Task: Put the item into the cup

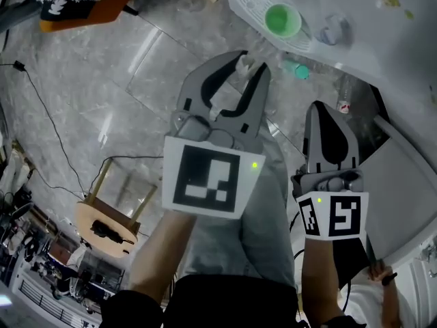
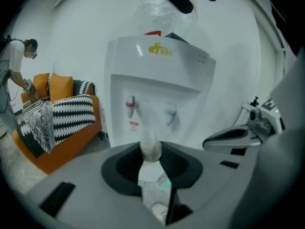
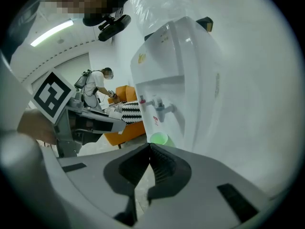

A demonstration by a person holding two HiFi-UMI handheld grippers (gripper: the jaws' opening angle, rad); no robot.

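My left gripper (image 1: 252,68) is shut on a small clear plastic packet (image 1: 244,63) with a white label. The packet (image 2: 150,149) stands up out of the jaws in the left gripper view. A green cup (image 1: 281,20) sits on the tray of a white water dispenser (image 1: 355,26), beyond and to the right of the packet. In the right gripper view the cup (image 3: 160,139) shows just past the tips of my right gripper (image 3: 150,146). My right gripper (image 1: 321,112) is shut with nothing in it and hangs to the right of the left one.
The water dispenser (image 2: 157,89) stands straight ahead with two taps. A teal-capped bottle (image 1: 295,68) lies near its base. An orange sofa (image 2: 59,116) with a patterned blanket and a person (image 2: 14,61) are at the left. A wooden stool (image 1: 109,224) stands on the marble floor.
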